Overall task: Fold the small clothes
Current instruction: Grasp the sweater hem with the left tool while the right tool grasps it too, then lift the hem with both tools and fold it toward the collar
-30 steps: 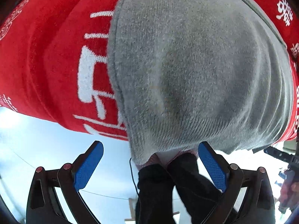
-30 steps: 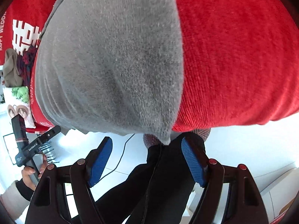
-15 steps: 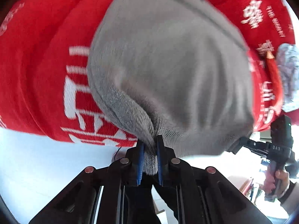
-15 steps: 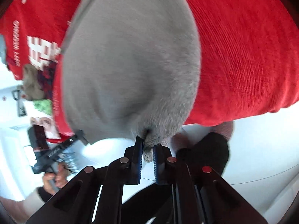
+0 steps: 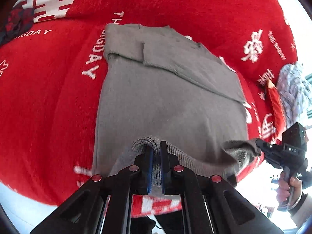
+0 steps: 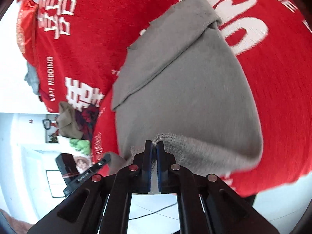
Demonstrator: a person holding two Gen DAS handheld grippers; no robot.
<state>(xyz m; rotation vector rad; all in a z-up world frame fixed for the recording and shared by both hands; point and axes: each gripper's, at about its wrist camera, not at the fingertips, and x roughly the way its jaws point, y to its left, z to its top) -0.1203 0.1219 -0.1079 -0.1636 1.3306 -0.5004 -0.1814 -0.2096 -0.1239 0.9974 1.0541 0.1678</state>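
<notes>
A grey knitted sweater [image 5: 167, 97] lies flat on a red cloth with white lettering [image 5: 48, 97], its sleeves folded across the far part. My left gripper [image 5: 155, 152] is shut on the sweater's ribbed hem at its near left corner and lifts it. My right gripper [image 6: 154, 146] is shut on the hem at the near right corner of the sweater [image 6: 185, 97]. The right gripper also shows in the left wrist view [image 5: 259, 148], clamped on the hem. The left gripper's tip shows in the right wrist view [image 6: 106, 159].
A dark plaid garment [image 5: 15, 23] lies at the cloth's far left. A light blue patterned garment [image 5: 292, 93] lies at the right edge. In the right wrist view a pile of olive and dark clothes [image 6: 76, 120] sits near the cloth's [image 6: 282, 97] edge.
Both grippers went from open beside the hem to shut on it. They have since lifted the hem up and back, so the whole sweater now shows.
</notes>
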